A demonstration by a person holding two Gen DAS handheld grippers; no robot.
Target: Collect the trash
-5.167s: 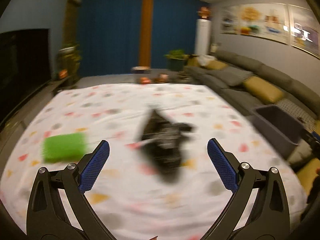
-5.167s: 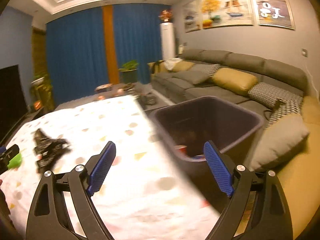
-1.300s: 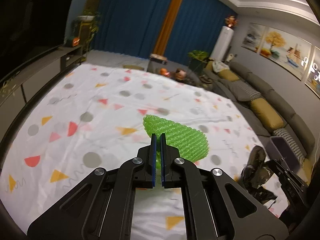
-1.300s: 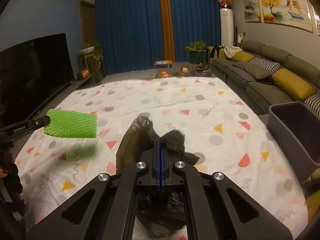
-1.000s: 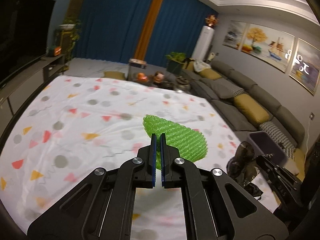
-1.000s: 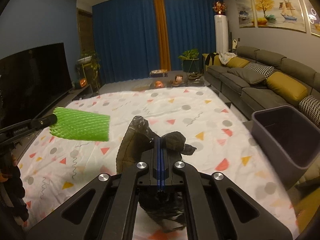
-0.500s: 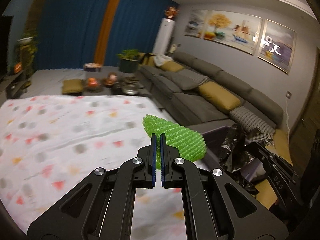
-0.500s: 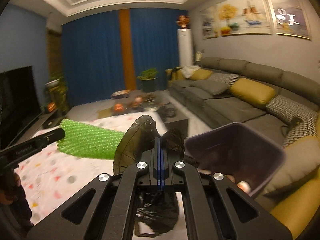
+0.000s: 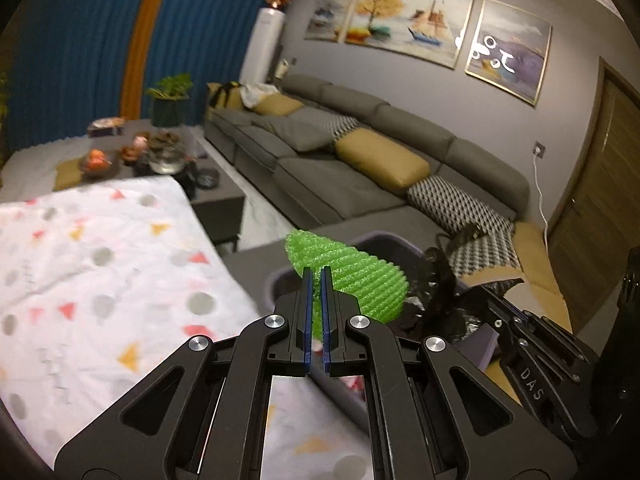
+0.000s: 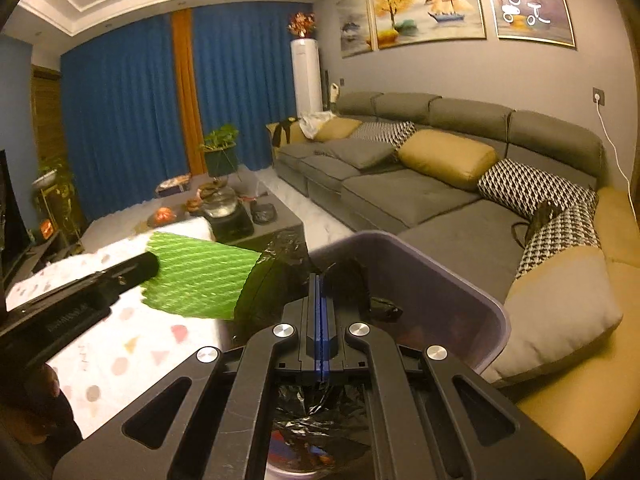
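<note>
Green foam net (image 9: pixel 356 280) (ribbed, mesh-like) clamped in left fingers (image 9: pixel 306 292), crinkled black plastic bag (image 10: pixel 280 280) pinched by right fingers (image 10: pixel 313 300), above bin (image 10: pixel 460 280)

The table (image 9: pixel 100 248) wears a patterned cloth (image 10: pixel 132 344), its print blurred.
</note>
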